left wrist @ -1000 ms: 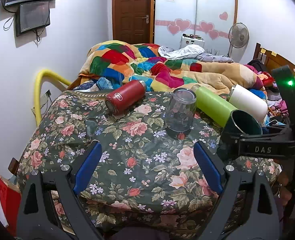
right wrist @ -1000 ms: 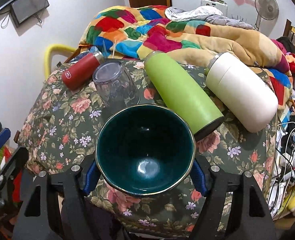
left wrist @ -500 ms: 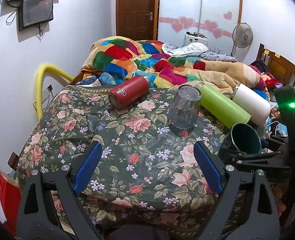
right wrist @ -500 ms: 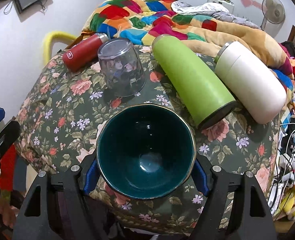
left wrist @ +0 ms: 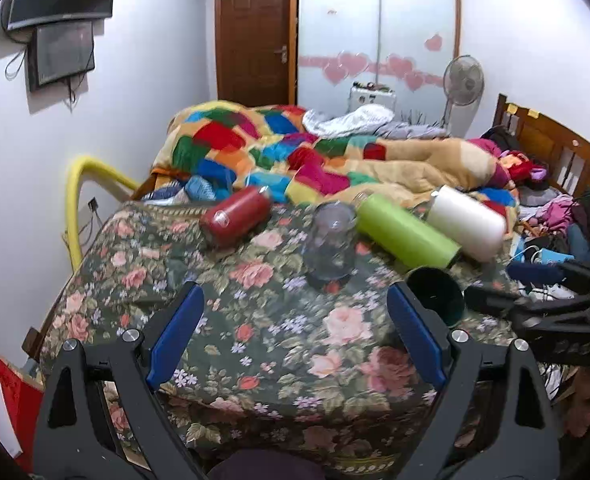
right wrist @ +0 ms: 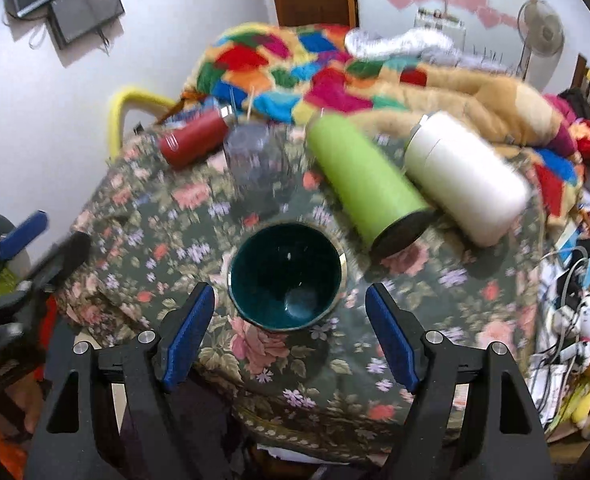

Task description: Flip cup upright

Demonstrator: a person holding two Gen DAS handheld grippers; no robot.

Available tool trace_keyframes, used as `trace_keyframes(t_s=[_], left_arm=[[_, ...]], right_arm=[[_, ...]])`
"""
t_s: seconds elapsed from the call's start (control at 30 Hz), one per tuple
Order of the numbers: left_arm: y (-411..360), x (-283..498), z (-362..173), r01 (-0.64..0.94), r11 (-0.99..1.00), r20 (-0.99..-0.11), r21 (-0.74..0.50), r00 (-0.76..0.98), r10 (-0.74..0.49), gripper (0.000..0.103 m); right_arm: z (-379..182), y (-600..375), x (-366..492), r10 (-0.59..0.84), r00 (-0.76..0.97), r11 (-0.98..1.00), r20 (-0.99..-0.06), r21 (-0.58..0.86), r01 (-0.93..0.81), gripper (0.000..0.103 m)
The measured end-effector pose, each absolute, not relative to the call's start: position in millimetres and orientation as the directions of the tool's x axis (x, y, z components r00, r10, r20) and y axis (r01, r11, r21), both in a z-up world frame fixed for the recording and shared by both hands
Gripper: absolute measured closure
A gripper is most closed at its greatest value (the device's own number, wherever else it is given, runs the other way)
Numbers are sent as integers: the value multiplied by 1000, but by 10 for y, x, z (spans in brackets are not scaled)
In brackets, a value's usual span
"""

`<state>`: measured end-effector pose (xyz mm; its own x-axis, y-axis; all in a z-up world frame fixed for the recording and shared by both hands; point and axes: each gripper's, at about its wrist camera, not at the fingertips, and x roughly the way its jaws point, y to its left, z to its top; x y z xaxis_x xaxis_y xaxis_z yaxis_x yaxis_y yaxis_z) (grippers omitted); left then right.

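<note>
Green cup (right wrist: 287, 278) upright on floral tablecloth (right wrist: 435, 280), bedroom.

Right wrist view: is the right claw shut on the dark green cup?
No. The right claw is open, its blue pads clear of the dark green cup, which stands mouth-up on the floral cloth.

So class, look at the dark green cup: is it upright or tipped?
Upright. The dark green cup stands on the floral cloth with its gold rim and hollow facing up, free of the open right gripper.
</note>
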<state>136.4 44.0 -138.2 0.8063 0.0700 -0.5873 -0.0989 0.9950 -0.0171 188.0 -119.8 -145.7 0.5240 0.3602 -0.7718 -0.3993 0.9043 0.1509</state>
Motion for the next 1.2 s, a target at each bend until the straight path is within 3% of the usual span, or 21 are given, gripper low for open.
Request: trace_keyframes(t_s=[0.23,0.4,0.7,0.9,1.2], left_arm=[[181,1046,-839,-47,999,-464,-13,885,35,10],[20,694,-399,-17,1000,-335,-15,942,11,9],[-167,45,96,-22,1000,-116,-18,993,20,2],[-207,-145,94,-62,998,-89,-22,994,59,0],[-150,-208,42,-78,996,-108,-40,991,73,0]], right_arm=[[-653,-1612,1387,363,729,922,-581,111,-371,28],[-145,-1840,937,344,852,937,-395,83,-339,27],[208,-1912,361,328,930,944,-162,71,-321,20],[156,-1888,248,316,941,948,-122,71,-309,4],[77,-1864,201,306,940,952,-150,60,-300,0]])
